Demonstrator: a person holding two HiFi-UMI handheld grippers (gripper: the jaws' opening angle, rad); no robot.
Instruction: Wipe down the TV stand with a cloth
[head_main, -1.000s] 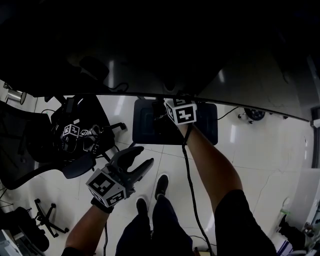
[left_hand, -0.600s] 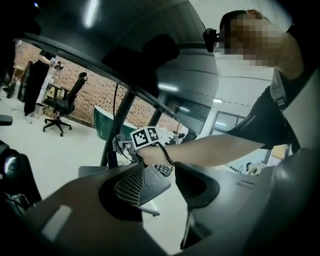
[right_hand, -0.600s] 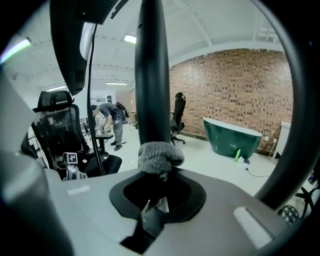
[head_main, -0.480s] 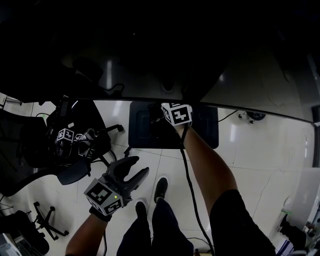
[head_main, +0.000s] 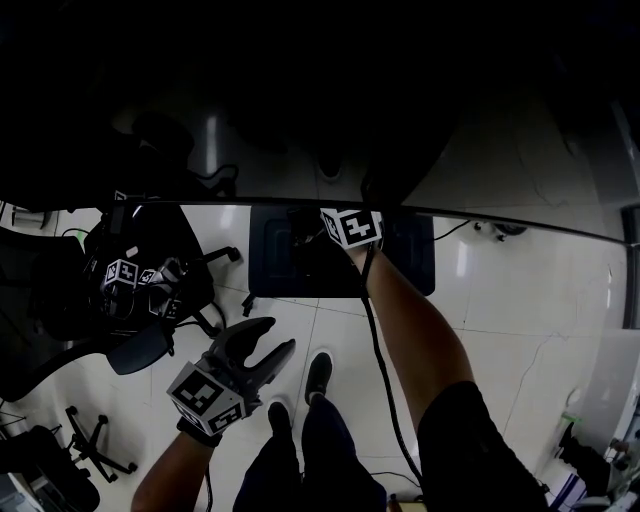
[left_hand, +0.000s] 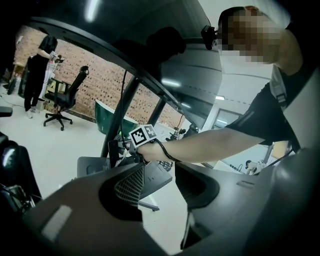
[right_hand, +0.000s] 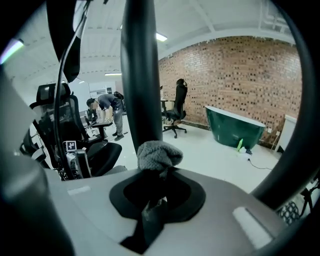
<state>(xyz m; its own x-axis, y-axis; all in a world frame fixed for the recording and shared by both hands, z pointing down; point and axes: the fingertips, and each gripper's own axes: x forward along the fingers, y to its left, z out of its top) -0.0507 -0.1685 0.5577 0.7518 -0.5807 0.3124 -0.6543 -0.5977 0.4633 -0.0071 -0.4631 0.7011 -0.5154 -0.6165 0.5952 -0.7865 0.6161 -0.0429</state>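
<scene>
From above, the TV stand shows as a dark flat base (head_main: 410, 262) on the white floor under the dark screen's edge. My right gripper (right_hand: 156, 174) is shut on a grey cloth (right_hand: 157, 154), which bunches against the stand's black pole (right_hand: 142, 70). Its marker cube (head_main: 351, 226) sits over the base in the head view. My left gripper (head_main: 272, 338) hangs open and empty over the floor, short of the base. In its own view it (left_hand: 160, 186) looks at the base (left_hand: 92, 165), the pole (left_hand: 119, 117) and the right gripper's cube (left_hand: 143, 136).
A black office chair (head_main: 140, 285) carrying marker-cube devices stands left of the base. A cable (head_main: 382, 350) runs along my right arm. My shoes (head_main: 320, 375) are on the white tiles. Another office chair (right_hand: 176, 107), a green tub (right_hand: 235, 131) and people stand farther off.
My right gripper has sunk along the pole with the cloth, toward the base. The left gripper has dropped a little too, still open.
</scene>
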